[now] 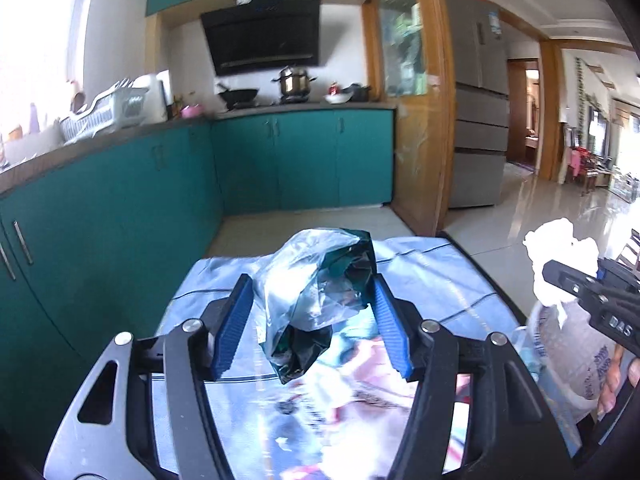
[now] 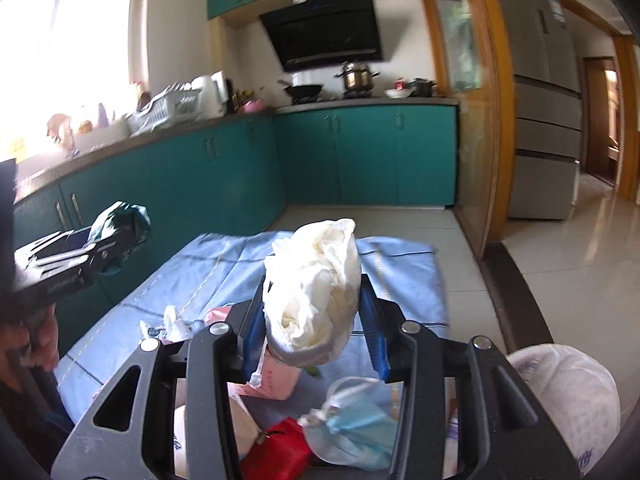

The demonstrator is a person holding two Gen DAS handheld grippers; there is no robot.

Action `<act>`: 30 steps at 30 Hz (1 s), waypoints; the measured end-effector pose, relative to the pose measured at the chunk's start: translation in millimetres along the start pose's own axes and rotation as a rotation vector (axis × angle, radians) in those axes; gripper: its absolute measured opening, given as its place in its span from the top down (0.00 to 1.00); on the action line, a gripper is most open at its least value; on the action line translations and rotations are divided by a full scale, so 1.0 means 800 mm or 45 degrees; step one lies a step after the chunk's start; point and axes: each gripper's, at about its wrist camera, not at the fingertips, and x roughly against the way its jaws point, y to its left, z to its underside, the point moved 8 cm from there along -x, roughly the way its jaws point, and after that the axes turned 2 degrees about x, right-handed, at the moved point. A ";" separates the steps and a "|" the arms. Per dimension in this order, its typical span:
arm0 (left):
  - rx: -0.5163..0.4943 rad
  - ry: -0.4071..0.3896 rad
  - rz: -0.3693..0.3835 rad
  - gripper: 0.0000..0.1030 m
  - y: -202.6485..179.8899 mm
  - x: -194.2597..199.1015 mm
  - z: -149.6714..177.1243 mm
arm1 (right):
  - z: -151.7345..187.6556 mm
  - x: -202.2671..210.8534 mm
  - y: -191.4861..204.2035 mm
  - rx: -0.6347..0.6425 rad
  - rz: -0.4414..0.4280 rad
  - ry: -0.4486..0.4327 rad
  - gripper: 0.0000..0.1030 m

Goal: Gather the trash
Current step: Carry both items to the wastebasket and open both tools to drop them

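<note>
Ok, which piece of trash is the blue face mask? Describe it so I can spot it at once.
In the right wrist view, find the light blue cloth spread over the table. At its near end lies a pile of litter; the face mask sits there, right of a red packet. It alone is pale blue, crumpled, with white ear loops.

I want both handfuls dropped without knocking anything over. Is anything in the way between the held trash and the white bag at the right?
Nothing visible blocks it. The right gripper holds a white wad and the left gripper a crumpled plastic bag, both above the blue cloth. The white bag sits low right; its mouth is not shown.
</note>
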 end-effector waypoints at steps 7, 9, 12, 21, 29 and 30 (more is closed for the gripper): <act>-0.057 -0.009 0.109 0.41 -0.079 0.017 0.012 | 0.017 0.042 -0.072 -0.046 0.228 -0.030 0.58; -0.069 -0.001 0.136 0.41 -0.097 0.017 0.016 | 0.029 0.049 -0.095 -0.075 0.278 -0.007 0.58; -0.076 0.003 0.175 0.41 -0.122 0.020 0.021 | 0.049 0.061 -0.124 -0.120 0.329 0.026 0.58; -0.101 0.012 0.256 0.40 -0.188 0.024 0.032 | 0.085 0.086 -0.185 -0.210 0.429 0.085 0.57; -0.108 0.038 0.299 0.40 -0.228 0.017 0.044 | 0.126 0.090 -0.230 -0.268 0.553 0.233 0.57; -0.111 0.041 0.306 0.40 -0.234 0.017 0.046 | 0.135 0.090 -0.237 -0.279 0.564 0.259 0.57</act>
